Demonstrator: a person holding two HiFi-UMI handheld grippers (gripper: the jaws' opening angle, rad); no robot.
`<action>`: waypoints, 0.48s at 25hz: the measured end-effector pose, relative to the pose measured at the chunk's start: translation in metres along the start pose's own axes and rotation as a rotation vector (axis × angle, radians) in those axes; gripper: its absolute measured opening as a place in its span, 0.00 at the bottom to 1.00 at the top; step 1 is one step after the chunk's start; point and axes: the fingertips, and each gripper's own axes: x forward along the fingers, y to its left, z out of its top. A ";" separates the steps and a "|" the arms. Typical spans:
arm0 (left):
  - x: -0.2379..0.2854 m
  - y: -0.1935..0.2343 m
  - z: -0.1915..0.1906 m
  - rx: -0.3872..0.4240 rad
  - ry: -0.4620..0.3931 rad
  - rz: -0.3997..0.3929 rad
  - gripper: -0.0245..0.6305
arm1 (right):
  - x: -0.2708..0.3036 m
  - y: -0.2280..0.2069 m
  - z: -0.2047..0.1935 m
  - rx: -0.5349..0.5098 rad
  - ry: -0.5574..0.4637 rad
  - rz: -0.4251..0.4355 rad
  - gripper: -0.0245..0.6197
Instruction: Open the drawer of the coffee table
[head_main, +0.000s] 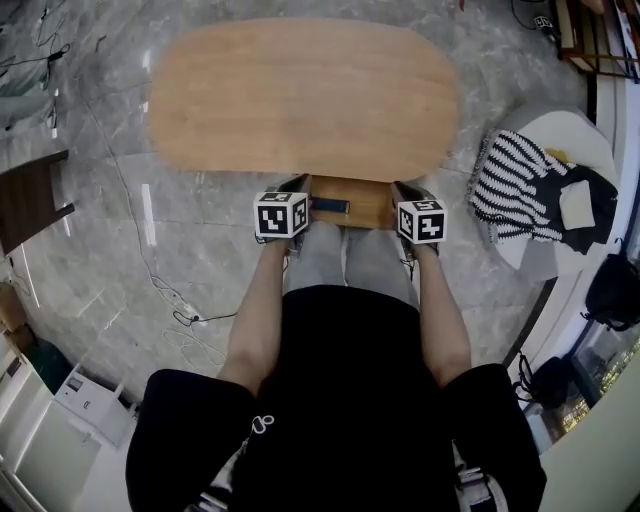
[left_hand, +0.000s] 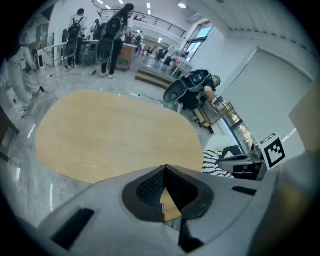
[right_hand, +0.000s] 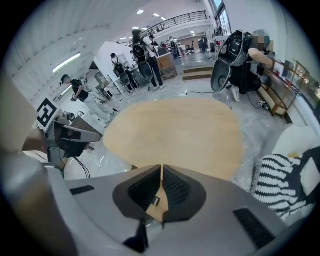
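Bright overhead lighting, fisheye edges dark, slight motion blur

The coffee table (head_main: 300, 95) has a pale honey wood top, and its drawer (head_main: 365, 208) shows the same wood against the grey, white-veined marble floor (head_main: 100, 230). The left gripper (left_hand: 165, 169) and right gripper (right_hand: 161, 168) are grey with black textured pads (left_hand: 150, 187), each carrying a cube (head_main: 281, 214) of black-and-white square markers. A black-and-white striped cloth (head_main: 515, 185) lies on a white seat (head_main: 580, 140).
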 end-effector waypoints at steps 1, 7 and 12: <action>-0.004 -0.005 0.007 0.014 -0.016 -0.005 0.05 | -0.006 0.004 0.006 0.001 -0.018 0.002 0.06; -0.035 -0.037 0.062 -0.026 -0.172 -0.054 0.05 | -0.047 0.021 0.047 0.053 -0.175 0.037 0.06; -0.060 -0.062 0.105 0.018 -0.268 -0.063 0.05 | -0.079 0.033 0.094 0.073 -0.334 0.082 0.06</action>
